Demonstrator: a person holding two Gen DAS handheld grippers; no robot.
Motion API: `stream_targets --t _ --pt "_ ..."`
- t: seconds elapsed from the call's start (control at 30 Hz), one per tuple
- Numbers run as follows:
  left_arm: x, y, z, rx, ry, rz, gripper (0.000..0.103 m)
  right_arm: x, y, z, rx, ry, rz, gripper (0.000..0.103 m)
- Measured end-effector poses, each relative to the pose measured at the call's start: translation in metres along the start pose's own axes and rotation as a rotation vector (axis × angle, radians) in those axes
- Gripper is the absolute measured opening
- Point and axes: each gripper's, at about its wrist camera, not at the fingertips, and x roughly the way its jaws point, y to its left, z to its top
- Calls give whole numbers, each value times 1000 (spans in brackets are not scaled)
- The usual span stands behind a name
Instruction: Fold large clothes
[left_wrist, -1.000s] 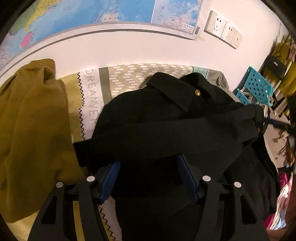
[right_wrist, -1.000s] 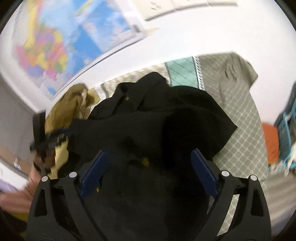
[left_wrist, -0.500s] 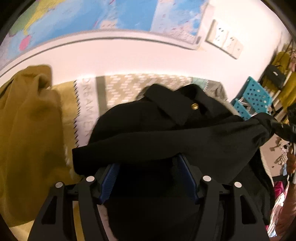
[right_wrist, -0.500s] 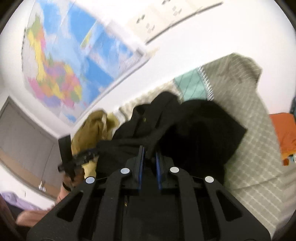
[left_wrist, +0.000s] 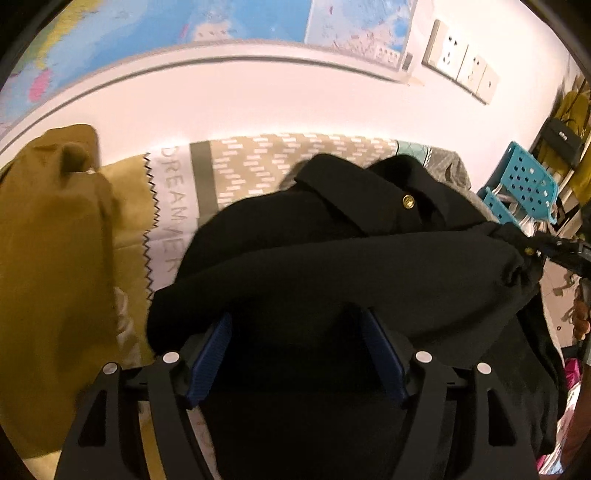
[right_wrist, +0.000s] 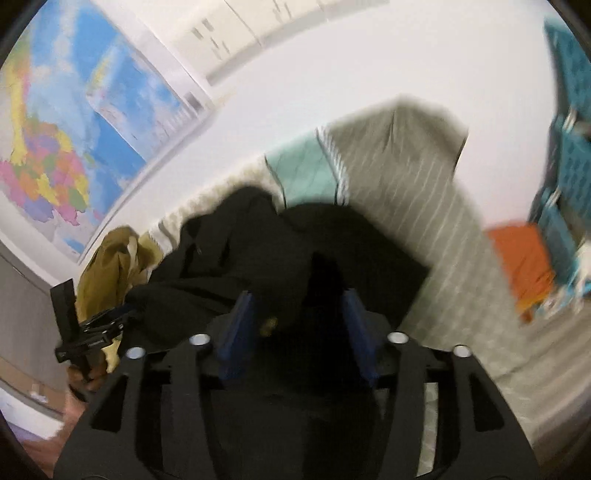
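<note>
A black jacket (left_wrist: 332, 266) with gold buttons lies bunched on the bed. A thick fold of it drapes over the fingertips of my left gripper (left_wrist: 293, 317). Those jaws are opening, wide apart, with black cloth filling the gap between the blue pads. In the right wrist view the same jacket (right_wrist: 236, 251) sits under my right gripper (right_wrist: 297, 295). Its jaws are opening too, with cloth between the pads but loose. The right gripper (left_wrist: 565, 251) also shows at the sleeve end in the left wrist view. The left gripper (right_wrist: 92, 332) shows at the left edge of the right wrist view.
A mustard garment (left_wrist: 55, 258) is heaped to the left of the jacket. The patterned bed cover (left_wrist: 258, 166) runs back to a white wall with a map and sockets (left_wrist: 461, 62). A teal crate (left_wrist: 528, 181) and an orange cloth (right_wrist: 524, 266) stand beyond the bed's right side.
The right gripper shut on the black cloth half a second ago and has now spread its jaws again, rolling a little. The left pads stand slightly wider apart.
</note>
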Motion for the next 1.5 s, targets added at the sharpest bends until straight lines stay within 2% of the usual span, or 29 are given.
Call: stream_targets --t 0.1,0.17,0.23,0.33,0.4,0.47,0.57,0.77,0.87,0.97,1.1,1.2,1.33,1.4,1.5 --pt "-12 0 -9 11 -14 -4 70 -23 23 -7 -110 -55 39 61" --pt "-13 -1 -15 20 -2 -2 70 -14 39 -15 -193 -19 31 63" --pt "-6 -2 -21 29 21 35 70 7 47 -22 -241 31 1 63" --pt "3 5 -28 -9 49 35 71 46 41 -24 -225 101 -25 61" --pt "2 9 -29 -24 46 34 74 65 33 -20 -217 116 -69 56" --pt "-5 11 -31 -37 37 32 74 71 26 -17 -170 132 -49 56" --pt "-25 11 -39 -30 6 25 73 50 30 -15 -174 102 -27 59" --pt "-69 12 -75 -12 -27 -3 73 -9 38 -35 -186 53 38 77" --pt "-84 14 -96 -27 -24 -7 80 -39 23 -60 -141 60 55 80" --pt "-93 20 -123 -77 -2 -59 81 -56 7 -87 -102 77 38 84" --pt "-97 18 -157 -102 39 -71 81 -71 -20 -130 -24 119 37 88" --pt "-95 15 -180 -137 77 -153 81 -78 -34 -156 19 130 40 88" --pt "-98 8 -202 -144 96 -195 84 -92 -41 -179 47 103 88 88" --pt "-101 3 -208 -154 94 -252 84 -97 -41 -184 51 95 92 88" --pt "-101 -4 -212 -153 105 -328 85 -101 -42 -194 69 105 149 89"
